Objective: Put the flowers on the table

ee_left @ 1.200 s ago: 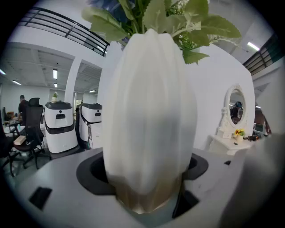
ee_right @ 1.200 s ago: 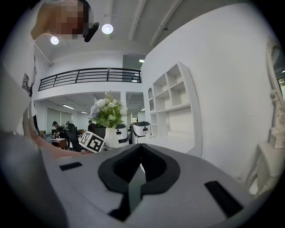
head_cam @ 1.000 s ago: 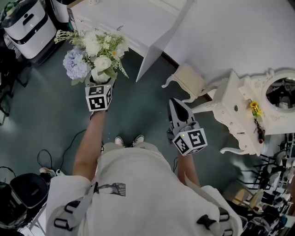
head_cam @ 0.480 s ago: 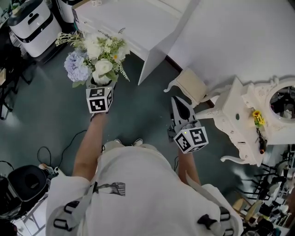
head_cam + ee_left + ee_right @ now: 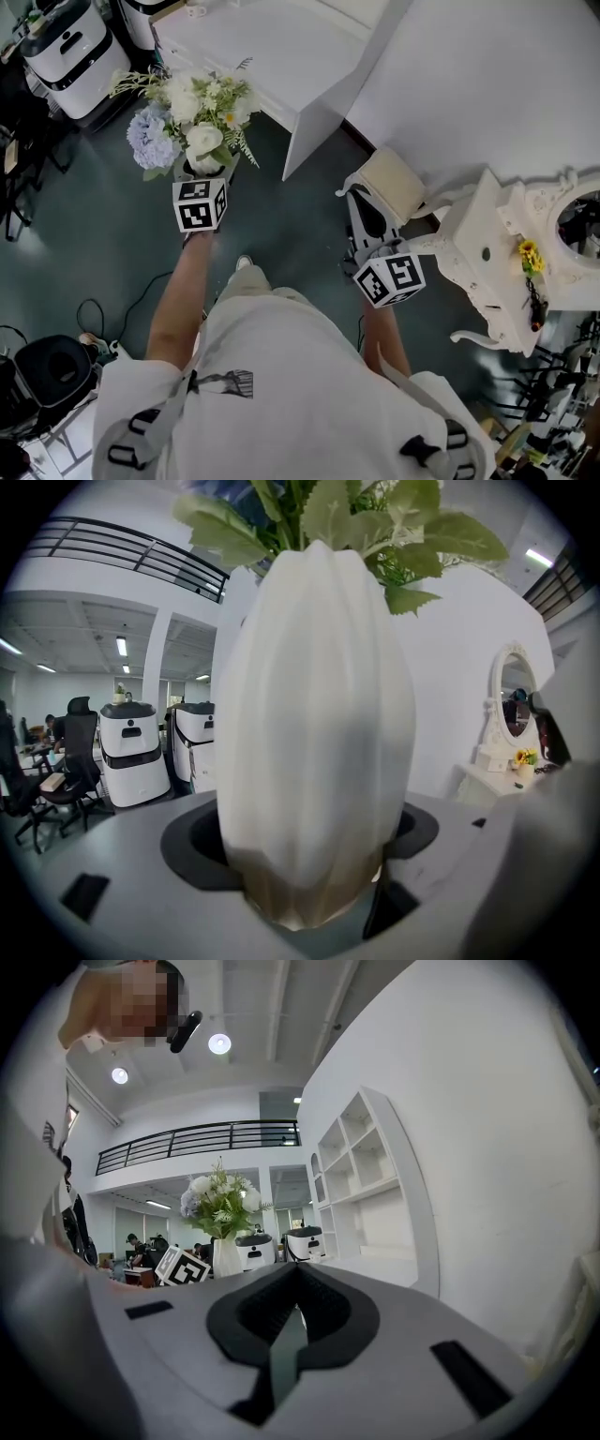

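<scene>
A bouquet of white and pale blue flowers (image 5: 187, 108) stands in a white ribbed vase (image 5: 314, 733). My left gripper (image 5: 203, 176) is shut on the vase and holds it upright above the dark floor, near the corner of a white table (image 5: 272, 47). In the left gripper view the vase fills the space between the jaws. From the right gripper view the flowers (image 5: 217, 1202) show at the left. My right gripper (image 5: 361, 202) is shut with nothing in it, beside a small cream stool (image 5: 394, 178).
White robot units (image 5: 66, 42) stand at the upper left. An ornate white dressing table (image 5: 502, 248) with a mirror and small yellow flowers (image 5: 531, 253) is at the right. Cables and a black chair base (image 5: 47, 375) lie at the lower left.
The person has stepped forward; the white table and the dressing table have shifted in the head view. The vase stays in my left gripper, and the right gripper has come nearer the stool.
</scene>
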The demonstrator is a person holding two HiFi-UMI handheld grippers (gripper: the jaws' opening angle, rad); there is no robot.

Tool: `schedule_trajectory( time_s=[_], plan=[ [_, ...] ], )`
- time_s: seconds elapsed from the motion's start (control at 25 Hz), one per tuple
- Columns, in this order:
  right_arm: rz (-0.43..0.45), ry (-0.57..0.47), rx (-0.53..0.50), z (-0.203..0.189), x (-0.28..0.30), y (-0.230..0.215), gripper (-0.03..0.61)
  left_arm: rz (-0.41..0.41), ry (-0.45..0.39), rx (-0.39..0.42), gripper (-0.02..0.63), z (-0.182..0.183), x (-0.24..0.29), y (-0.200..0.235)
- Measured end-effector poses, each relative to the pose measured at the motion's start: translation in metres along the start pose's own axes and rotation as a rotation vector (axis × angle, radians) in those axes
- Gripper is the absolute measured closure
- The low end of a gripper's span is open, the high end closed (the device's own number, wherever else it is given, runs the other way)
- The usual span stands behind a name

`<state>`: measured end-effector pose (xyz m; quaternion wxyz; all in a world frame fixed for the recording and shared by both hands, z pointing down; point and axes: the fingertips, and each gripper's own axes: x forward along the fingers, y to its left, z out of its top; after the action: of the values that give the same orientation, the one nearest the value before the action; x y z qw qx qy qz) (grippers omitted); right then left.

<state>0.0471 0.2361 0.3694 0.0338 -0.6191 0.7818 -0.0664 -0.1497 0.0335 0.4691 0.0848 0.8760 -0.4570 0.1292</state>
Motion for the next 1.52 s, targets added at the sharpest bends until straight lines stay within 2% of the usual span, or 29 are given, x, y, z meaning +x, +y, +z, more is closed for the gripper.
schedule_trajectory(
  time_s=[0.16,0.36,0.52,0.72,0.92,1.16,1.28,1.52],
  plan=[
    [-0.007,0.024,0.015,-0.004,0.019,-0.023,0.568,-0.022,0.011,-0.003,0.218,0.006,0.035,-0.007],
    [-0.055,0.035,0.013,-0.006,0.057,-0.074,0.568,-0.08,0.027,-0.005,0.218,0.011,0.109,-0.019],
    [-0.08,0.051,0.009,-0.001,0.111,-0.112,0.568,-0.123,0.025,-0.001,0.218,0.025,0.174,-0.016],
    [-0.095,0.043,0.043,0.035,0.198,-0.164,0.568,-0.201,0.068,0.016,0.218,0.064,0.258,-0.02],
    [-0.096,0.014,0.036,0.035,0.248,-0.165,0.568,-0.248,0.091,0.036,0.218,0.052,0.289,-0.007],
    [-0.115,0.068,0.069,0.03,0.285,-0.206,0.568,-0.274,0.122,0.044,0.218,0.065,0.35,-0.013],
    [-0.101,0.086,0.075,0.028,0.301,-0.226,0.568,-0.281,0.124,0.034,0.218,0.065,0.374,-0.021],
    [-0.015,0.138,0.055,0.028,0.33,-0.26,0.568,-0.254,0.112,0.026,0.218,0.069,0.42,-0.04]
  ],
)
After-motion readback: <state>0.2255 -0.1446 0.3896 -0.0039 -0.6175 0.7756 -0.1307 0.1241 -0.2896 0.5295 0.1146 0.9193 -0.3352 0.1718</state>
